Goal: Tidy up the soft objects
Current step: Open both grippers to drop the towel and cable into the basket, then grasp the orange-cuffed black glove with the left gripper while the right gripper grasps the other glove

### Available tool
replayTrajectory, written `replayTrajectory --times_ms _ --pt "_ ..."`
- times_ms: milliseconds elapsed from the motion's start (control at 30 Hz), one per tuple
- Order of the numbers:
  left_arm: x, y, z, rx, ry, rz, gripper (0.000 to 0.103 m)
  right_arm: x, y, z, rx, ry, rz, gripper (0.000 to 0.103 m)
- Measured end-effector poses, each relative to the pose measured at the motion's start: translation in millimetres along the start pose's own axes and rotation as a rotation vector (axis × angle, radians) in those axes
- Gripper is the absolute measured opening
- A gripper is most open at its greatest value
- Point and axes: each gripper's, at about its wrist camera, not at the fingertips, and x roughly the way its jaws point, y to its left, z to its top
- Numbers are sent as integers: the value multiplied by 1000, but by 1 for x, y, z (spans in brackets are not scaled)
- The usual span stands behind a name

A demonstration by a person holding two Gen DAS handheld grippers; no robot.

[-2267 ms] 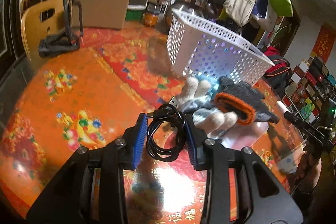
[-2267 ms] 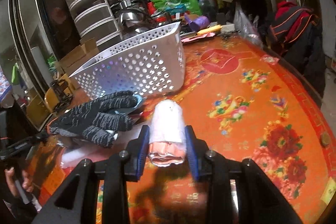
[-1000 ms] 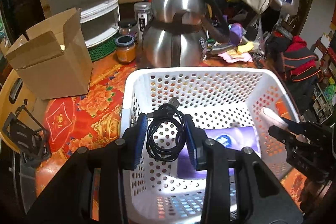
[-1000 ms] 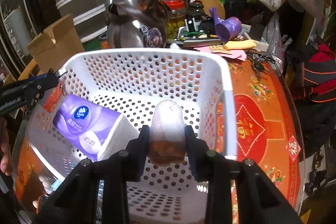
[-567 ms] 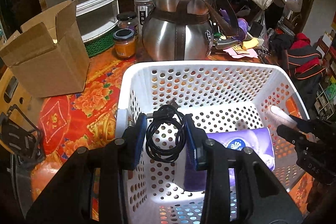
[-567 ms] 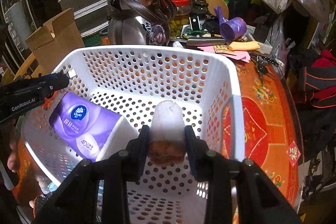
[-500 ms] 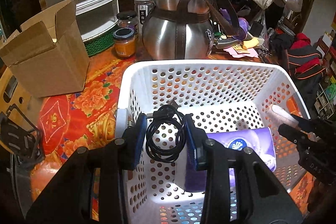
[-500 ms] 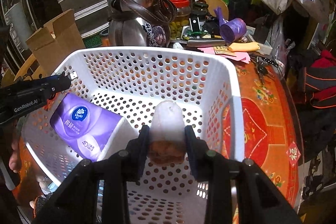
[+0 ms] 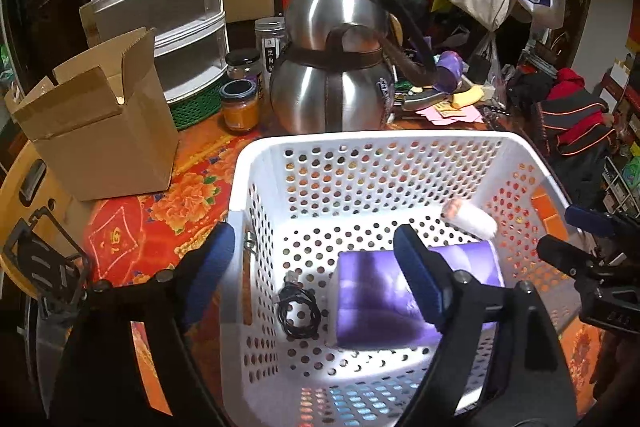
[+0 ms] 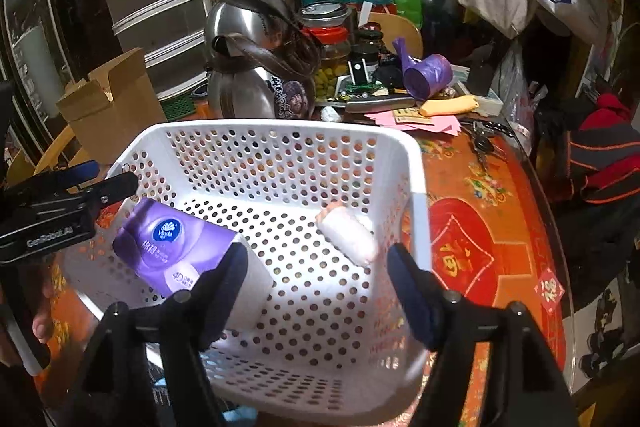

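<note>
Both tongs hang over the white perforated basket [image 9: 360, 147] on the worktop [image 10: 500, 207], pointing down into it. The left tongs [image 9: 316, 267] are opening, nothing between their blue pads [image 9: 210, 263]; the coiled black cable [image 9: 300, 311] lies loose on the basket floor just below and between them. The right tongs [image 10: 316, 287] are opening too and grip nothing; the small white roll with a pinkish end [image 10: 348, 235] lies free just ahead of them, nearer their right finger. The purple tissue pack [image 10: 172, 247] lies beside their left finger, partly behind it, and under the right finger of the left tongs.
</note>
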Motion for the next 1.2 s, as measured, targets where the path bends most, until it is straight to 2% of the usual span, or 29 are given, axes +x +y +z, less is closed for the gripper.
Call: replayTrajectory --times_ms 300,433,500,600,867,1033,1200 --pt "-39 -5 -12 9 -24 -28 81 -27 -9 -11 31 -35 30 78" --pt "-71 -3 -21 10 -40 6 81 -48 -14 -20 62 -65 73 81" --pt "-90 0 -28 -1 -48 -4 81 -62 -18 -29 89 -77 101 82" --pt "-121 2 -49 13 -80 -11 81 -82 -21 -48 83 -107 116 82" --pt "-159 15 -125 -23 -82 -53 81 -107 -24 -110 108 -136 169 82" --pt "-155 24 -186 -66 -28 -119 81 -104 -12 -162 119 -148 256 82" --pt "-142 22 -213 -66 -6 -160 81 -77 4 -184 110 -98 290 81"
